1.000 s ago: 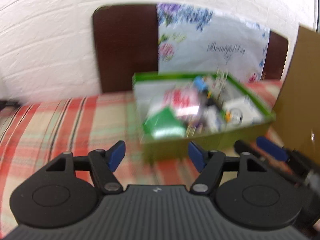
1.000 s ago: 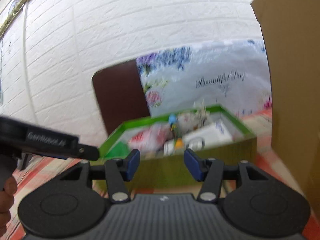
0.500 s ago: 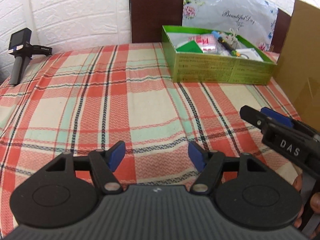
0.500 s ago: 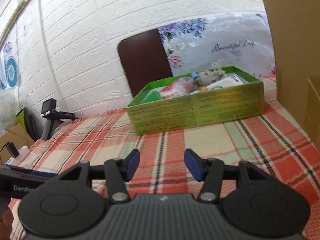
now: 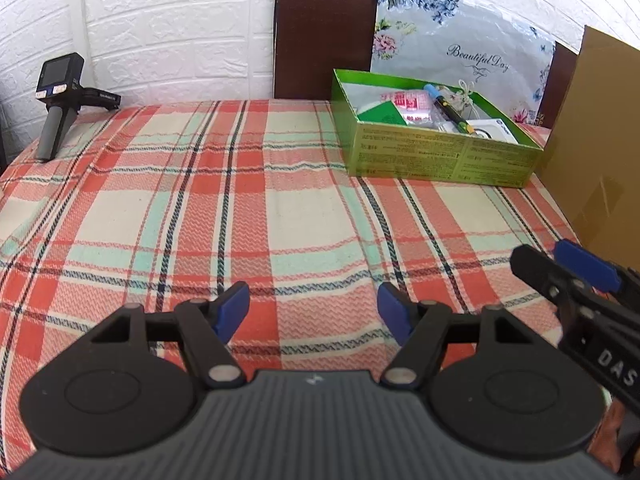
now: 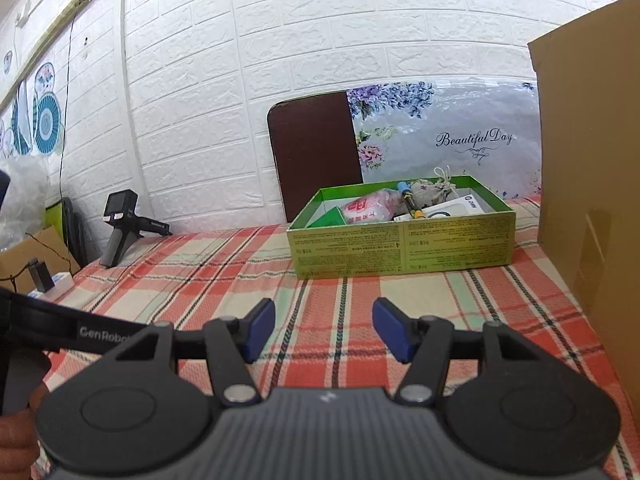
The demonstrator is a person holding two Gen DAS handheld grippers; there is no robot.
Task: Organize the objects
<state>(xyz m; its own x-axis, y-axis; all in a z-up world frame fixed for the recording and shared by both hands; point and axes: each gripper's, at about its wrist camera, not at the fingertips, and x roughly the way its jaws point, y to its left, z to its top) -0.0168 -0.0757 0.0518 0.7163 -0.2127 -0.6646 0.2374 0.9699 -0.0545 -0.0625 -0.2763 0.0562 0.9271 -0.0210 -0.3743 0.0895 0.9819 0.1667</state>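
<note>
Hovering low over the plaid tablecloth (image 5: 248, 216), left gripper (image 5: 314, 308) with blue pads standing well apart, gripping nothing — only cloth showing through the gap. Poking in at the right edge of the left wrist view, right gripper (image 5: 560, 264), jaws opening, nothing lying between them; in its own camera, right gripper (image 6: 324, 334) framing bare checked cloth between the blue fingertips (image 6: 260, 330). Showing at the lower left of the right wrist view, part of a hand (image 6: 16, 436) wrapping a black handle.

Further back on the cloth, sitting toward the right, green box (image 5: 436, 152) — open-topped, resting flat, well apart from both grippers. Lying inside it: a pink-and-white packet (image 5: 414, 106), a green card (image 5: 382, 114), a dark pen (image 5: 448, 110) with a blue end, a small drawstring pouch (image 6: 430, 192) and a white carton (image 6: 452, 210). Exact stacking among them being hard to tell.

Standing just beside the box on the right, a tall brown cardboard panel (image 5: 600, 140). Resting at the far left corner of the table, a third handheld device (image 5: 60, 100) with a small screen, grey grip touching the cloth. Leaning against the white brick wall (image 5: 180, 28) behind the box, a dark brown board (image 5: 324, 36) and a floral sheet (image 5: 460, 48) reading "Beautiful Day".
</note>
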